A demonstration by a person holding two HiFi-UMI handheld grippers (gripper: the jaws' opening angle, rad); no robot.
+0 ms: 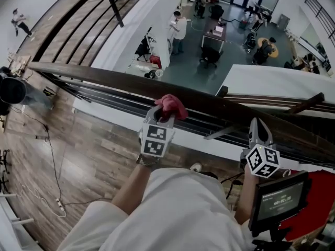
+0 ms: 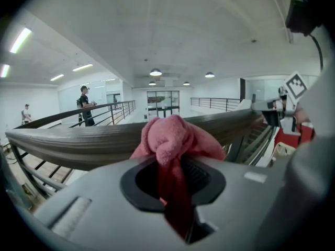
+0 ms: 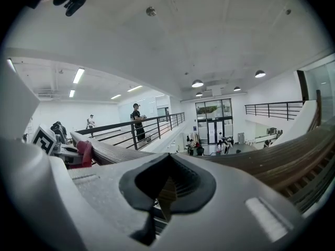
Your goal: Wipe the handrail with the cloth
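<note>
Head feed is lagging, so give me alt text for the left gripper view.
The left claw is shut on a bunched pink cloth, held against the dark handrail that runs across the frame. Behind it, ceiling lights glow.

cloth (image 1: 171,106) in left tool (image 1: 165,115), resting on top of handrail (image 1: 94,75) just ahead of it. right tool (image 1: 258,123) further right along handrail, well apart.

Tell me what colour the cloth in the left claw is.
Pink. The soft pink cloth shows best in the left gripper view.
</note>
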